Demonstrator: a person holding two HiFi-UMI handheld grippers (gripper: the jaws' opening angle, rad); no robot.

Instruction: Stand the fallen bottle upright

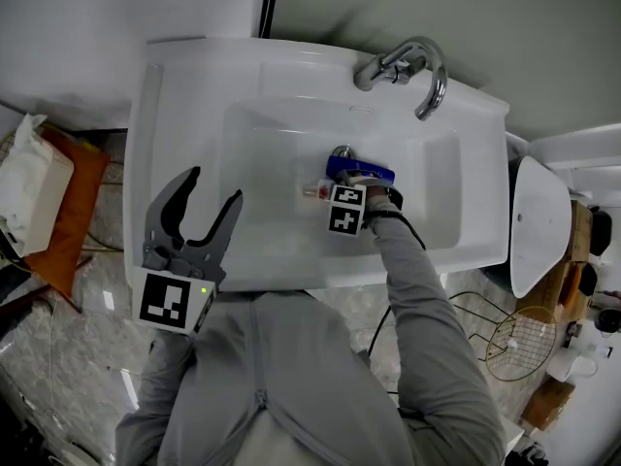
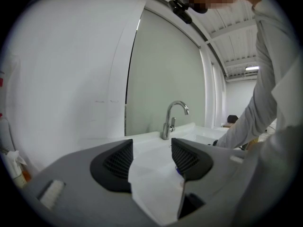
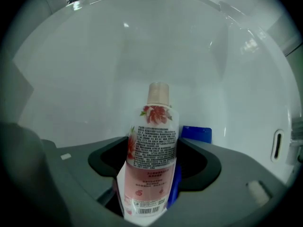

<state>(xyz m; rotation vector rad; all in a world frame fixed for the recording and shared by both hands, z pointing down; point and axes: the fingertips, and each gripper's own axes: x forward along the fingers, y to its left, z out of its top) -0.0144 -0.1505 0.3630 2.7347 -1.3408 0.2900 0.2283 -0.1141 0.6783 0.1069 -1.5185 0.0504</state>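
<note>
Bottle [image 1: 315, 190] sits in the sink [image 1: 262, 134], faucet [image 1: 417, 66] behind, left hand-held gripper [image 1: 215, 187] front-left

The sink [image 1: 155, 163] looks like glossy white ceramic, smooth and reflective. The faucet [image 1: 408, 66] is polished, mirror-bright metal. The bottle [image 3: 147, 183] is smooth plastic, its printed label [image 3: 152, 148] glossy, its pale cap [image 3: 158, 93] matt. The left tool [image 1: 215, 184] and the right tool [image 3: 154, 162] have matt grey plastic bodies; the left tool's pads [image 2: 116, 162] are black with a fine gridded texture. The sleeve [image 1: 417, 289] is soft grey cloth
</note>
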